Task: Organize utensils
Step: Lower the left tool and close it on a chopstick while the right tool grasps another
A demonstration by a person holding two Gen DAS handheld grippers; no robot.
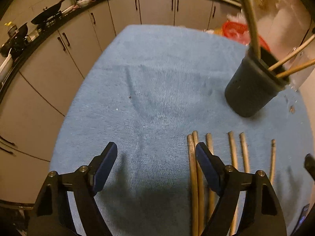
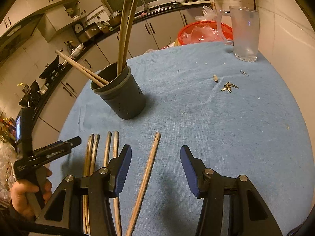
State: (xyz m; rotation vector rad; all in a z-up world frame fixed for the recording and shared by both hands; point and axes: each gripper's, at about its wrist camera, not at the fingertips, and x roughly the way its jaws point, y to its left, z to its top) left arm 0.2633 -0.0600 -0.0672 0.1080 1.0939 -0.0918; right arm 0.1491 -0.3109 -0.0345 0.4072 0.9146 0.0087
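Note:
A dark round holder (image 1: 254, 88) (image 2: 122, 96) stands upright on the blue cloth (image 1: 157, 78) with several chopsticks sticking out of it. Several more chopsticks (image 1: 232, 149) (image 2: 94, 151) lie side by side on the cloth in front of it. My left gripper (image 1: 155, 149) is open over bare cloth, and its right finger overlaps the leftmost chopsticks. My right gripper (image 2: 155, 150) is open, low over the cloth. A single chopstick (image 2: 151, 157) lies slanted between its jaws, nearer the left pad, and neither pad presses on it. The left gripper (image 2: 76, 140) shows at the left, held by a hand.
A frosted glass mug (image 2: 245, 35) stands at the far right of the table. A red basket (image 2: 204, 31) with plastic bags sits beyond the far edge. Small metal bits (image 2: 228, 87) lie on the cloth. Cabinets and a counter with a wok (image 1: 47, 15) curve round the back.

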